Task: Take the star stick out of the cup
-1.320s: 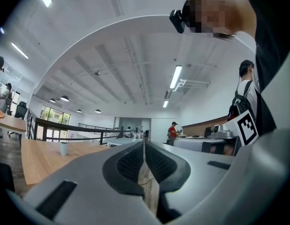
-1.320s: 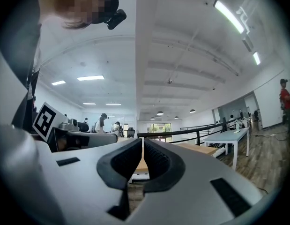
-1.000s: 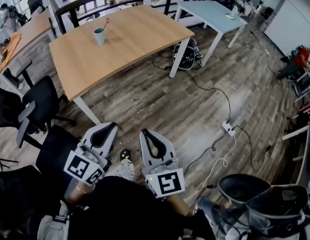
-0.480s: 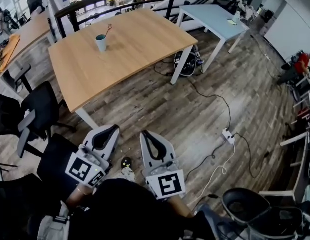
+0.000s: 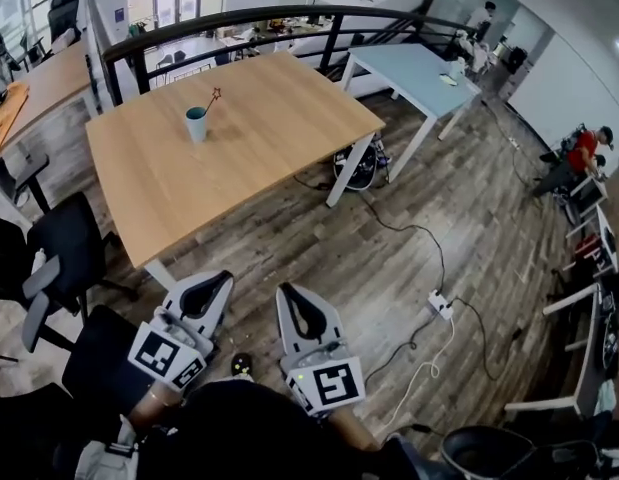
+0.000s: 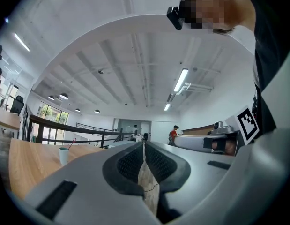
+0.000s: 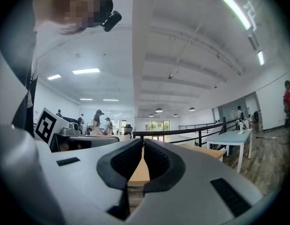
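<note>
A teal cup [image 5: 196,125] stands on the far part of the wooden table [image 5: 239,158]. The thin star stick [image 5: 211,100] leans out of it to the right. Both grippers hang low by the person's body, well short of the table and over the floor. My left gripper [image 5: 219,279] is shut with nothing in it, and my right gripper [image 5: 286,293] is shut and empty beside it. In the left gripper view the jaws meet at the left gripper [image 6: 144,145], with the cup [image 6: 63,155] and stick [image 6: 71,142] small at the far left. The right gripper [image 7: 143,143] shows only table beyond.
Black office chairs [image 5: 64,243] stand left of the table. A pale blue table [image 5: 409,68] is at the back right, behind a black railing [image 5: 239,16]. A bag [image 5: 358,166] sits under the table corner. Cables and a power strip [image 5: 439,305] lie on the floor.
The head view has shifted, so the table and cup sit slightly lower and further left in the picture. Both grippers have stayed shut and low by the body.
</note>
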